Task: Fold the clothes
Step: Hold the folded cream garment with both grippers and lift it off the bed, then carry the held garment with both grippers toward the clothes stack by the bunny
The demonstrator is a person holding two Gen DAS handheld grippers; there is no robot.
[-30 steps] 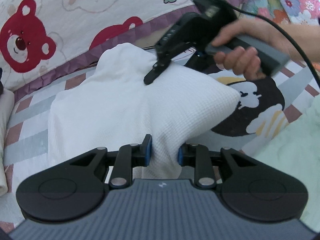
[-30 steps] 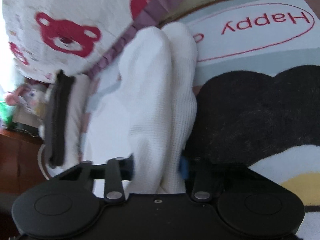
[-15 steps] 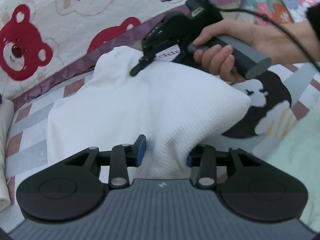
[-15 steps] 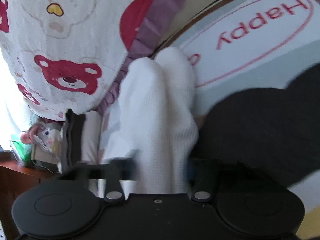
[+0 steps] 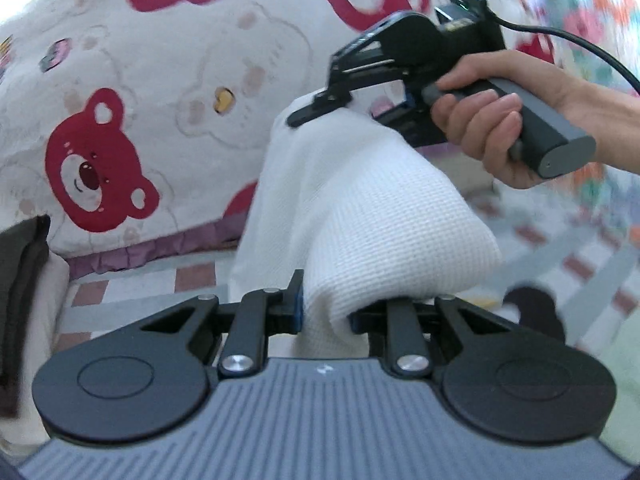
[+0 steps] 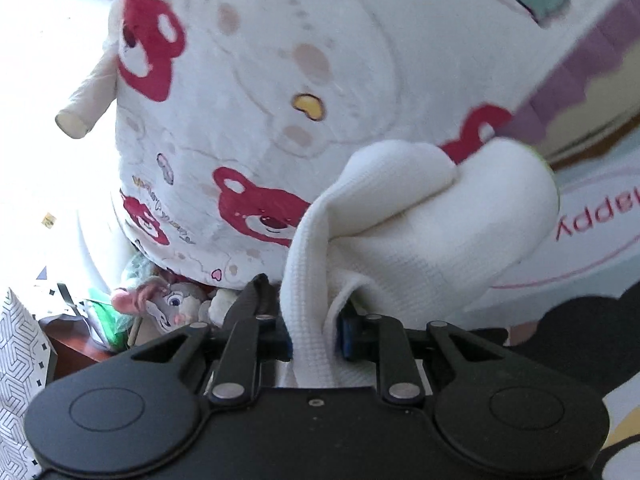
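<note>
From the left wrist camera I see my left gripper (image 5: 324,312) clenched on a bunched fold of the white waffle-knit garment (image 5: 360,208); its jaws have just been closing a little further, with the cloth pinched between the blue pads. The garment rises away from those pads in a thick roll toward the bear-print quilt (image 5: 160,100), which fills the background behind it. At the far end of that roll, in front of the quilt, my right gripper (image 5: 316,114) reaches in, carried by a hand (image 5: 492,120) wrapped around its grey handle; its black fingers (image 5: 308,114) lie against the top of the garment. A black cable (image 5: 560,36) trails off behind it. Below the quilt's purple frilled edge lies the checked bedsheet (image 5: 192,276).

From the right wrist camera, my right gripper (image 6: 314,330) is grasping a ribbed band of the same white garment (image 6: 420,216); its jaws have just been closing on it. The cloth bulges up in two rounded folds directly in front of the bear-print quilt (image 6: 280,80). Down beside the quilt's lower edge sits a plush toy (image 6: 172,304).
</note>
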